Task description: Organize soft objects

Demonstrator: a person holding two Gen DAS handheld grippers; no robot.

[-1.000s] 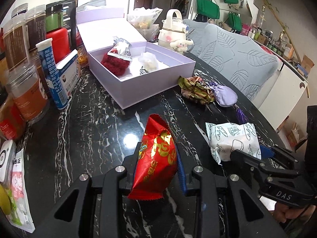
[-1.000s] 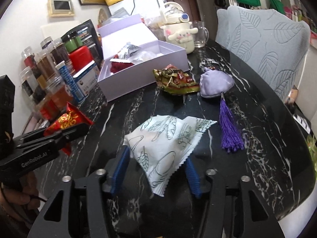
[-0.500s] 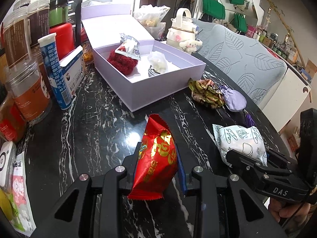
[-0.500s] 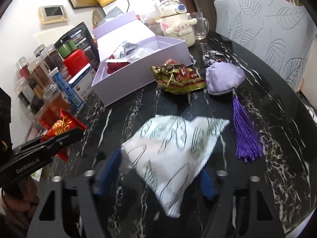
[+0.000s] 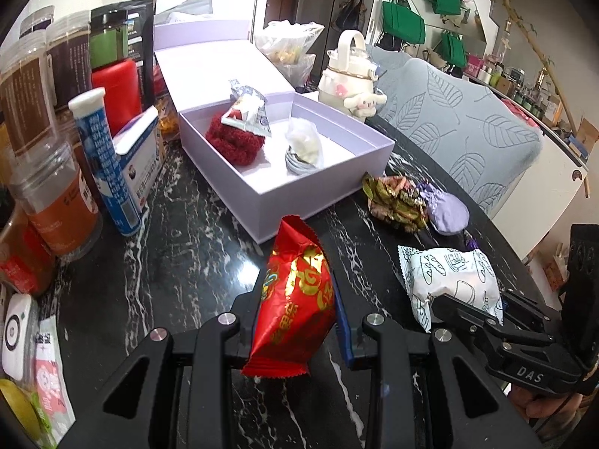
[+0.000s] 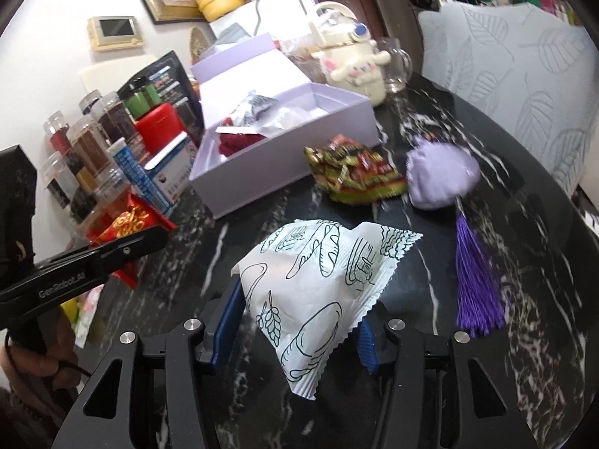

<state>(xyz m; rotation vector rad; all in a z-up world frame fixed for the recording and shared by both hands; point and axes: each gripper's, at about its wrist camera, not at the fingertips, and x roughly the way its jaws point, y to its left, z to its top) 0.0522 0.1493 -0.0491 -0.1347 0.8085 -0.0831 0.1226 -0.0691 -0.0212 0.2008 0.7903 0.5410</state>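
Counter (image 5: pixel 157 273): black stone with white veining, glossy, crowded along its left edge with spice jars (image 5: pixel 56 202), a blue tube (image 5: pixel 103 161) and a red canister (image 5: pixel 119 86). Lavender box (image 5: pixel 310 194), lid up, holds a red fuzzy item (image 5: pixel 234 144) and two small packets. Beside its front corner lie a green-and-red candy bundle (image 6: pixel 352 176) and a purple tasselled sachet (image 6: pixel 441 176), touching. Cream character kettle (image 6: pixel 352 63) stands behind the box; a grey leaf-patterned chair (image 5: pixel 468 127) is against the counter's far side; green bags hang on the wall. Left claw (image 5: pixel 297 321): clenched on a red foil packet (image 5: pixel 295 299), held above the counter. Right claw (image 6: pixel 295 318): jaws have just been closing, the white bread-print packet (image 6: pixel 318 284) between them, pads at its sides.
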